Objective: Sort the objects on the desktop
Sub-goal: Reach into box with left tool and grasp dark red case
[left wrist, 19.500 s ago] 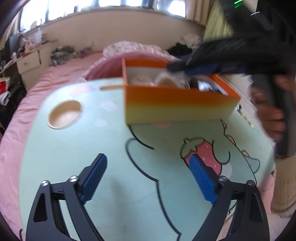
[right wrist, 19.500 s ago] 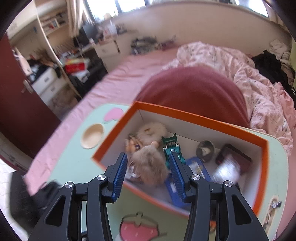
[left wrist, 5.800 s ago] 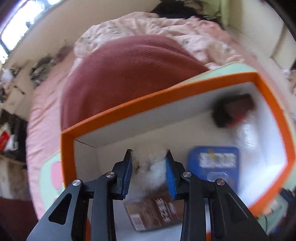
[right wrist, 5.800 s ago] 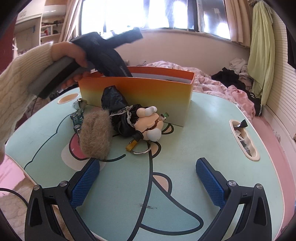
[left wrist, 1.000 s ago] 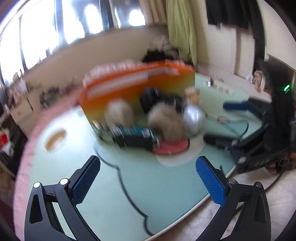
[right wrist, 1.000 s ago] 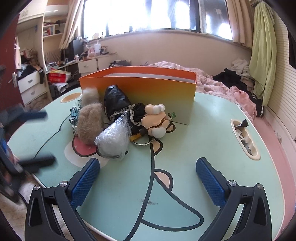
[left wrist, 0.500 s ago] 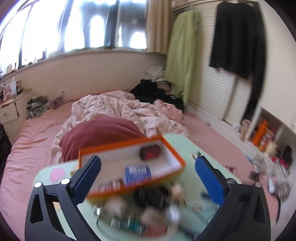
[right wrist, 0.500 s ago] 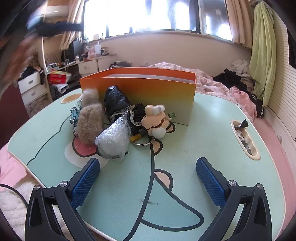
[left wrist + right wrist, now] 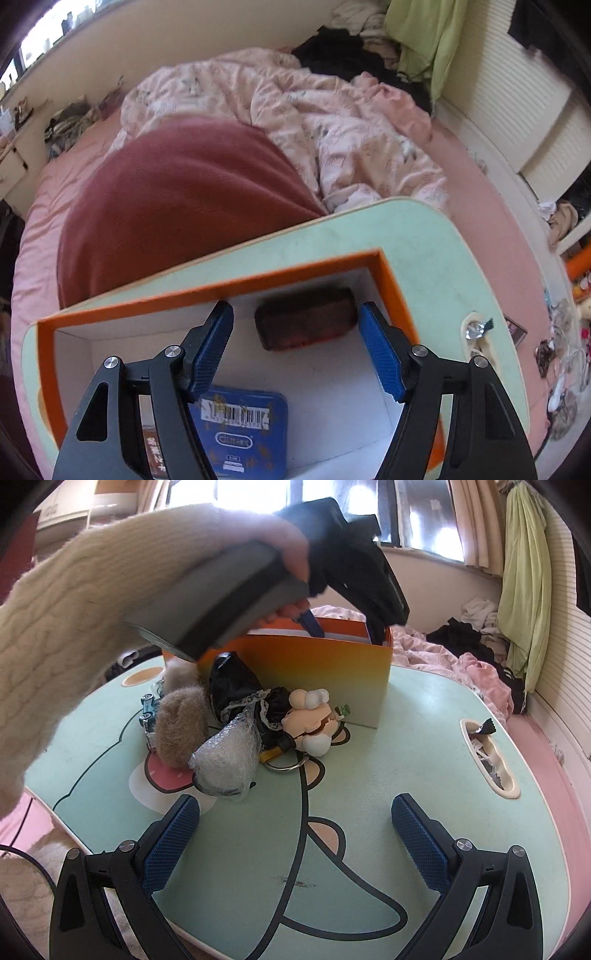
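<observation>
Left gripper over the box, lined up on the dark case

The left gripper, spread and empty, hangs inside the orange cardboard box; the dark red oblong case lies straight ahead between its fingers, long axis crosswise. The right gripper, spread, waits well apart.

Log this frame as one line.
left gripper: open, inside orange box, over dark red case | right gripper: open, idle above table | toy pile: outside box
</observation>
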`<state>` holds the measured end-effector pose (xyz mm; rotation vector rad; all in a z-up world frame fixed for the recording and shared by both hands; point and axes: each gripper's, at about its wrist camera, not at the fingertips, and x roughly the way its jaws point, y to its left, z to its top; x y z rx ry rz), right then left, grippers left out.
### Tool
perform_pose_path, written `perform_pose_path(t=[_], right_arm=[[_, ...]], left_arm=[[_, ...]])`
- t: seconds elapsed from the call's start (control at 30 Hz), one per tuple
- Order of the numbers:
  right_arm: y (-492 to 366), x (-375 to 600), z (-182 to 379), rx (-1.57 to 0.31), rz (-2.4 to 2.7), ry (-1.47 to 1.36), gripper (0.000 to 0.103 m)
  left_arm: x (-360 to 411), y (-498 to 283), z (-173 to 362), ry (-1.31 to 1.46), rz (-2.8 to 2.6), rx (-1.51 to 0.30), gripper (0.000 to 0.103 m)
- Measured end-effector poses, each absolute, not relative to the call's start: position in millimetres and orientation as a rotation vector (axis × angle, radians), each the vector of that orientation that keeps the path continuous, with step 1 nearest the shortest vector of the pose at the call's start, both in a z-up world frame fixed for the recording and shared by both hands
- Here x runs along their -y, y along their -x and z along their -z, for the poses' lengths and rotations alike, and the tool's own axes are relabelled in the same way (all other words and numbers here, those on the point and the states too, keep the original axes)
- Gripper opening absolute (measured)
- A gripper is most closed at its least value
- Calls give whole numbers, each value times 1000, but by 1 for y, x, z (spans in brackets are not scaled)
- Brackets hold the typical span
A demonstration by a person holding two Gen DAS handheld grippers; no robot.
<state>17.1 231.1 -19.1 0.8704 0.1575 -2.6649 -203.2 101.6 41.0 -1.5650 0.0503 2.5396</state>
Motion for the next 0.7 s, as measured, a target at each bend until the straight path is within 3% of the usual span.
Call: perform_pose_path(t=[0.13, 0.37, 0.53, 0.7], right_arm=[[-17, -230, 19, -157, 2666, -870, 103], [-18, -228, 18, -158, 2668, -868, 103], [-18, -228, 18, -157, 2669, -867, 103], [-18, -227, 18, -157, 2669, -867, 103]], left_arm=[[-104, 206, -36, 1589, -2517, -52, 63], [-82, 194, -48, 1447, -2552, -23, 62], [-40, 136, -102, 1141, -2609, 78, 62], [12, 29, -134, 868, -2581, 148, 62]])
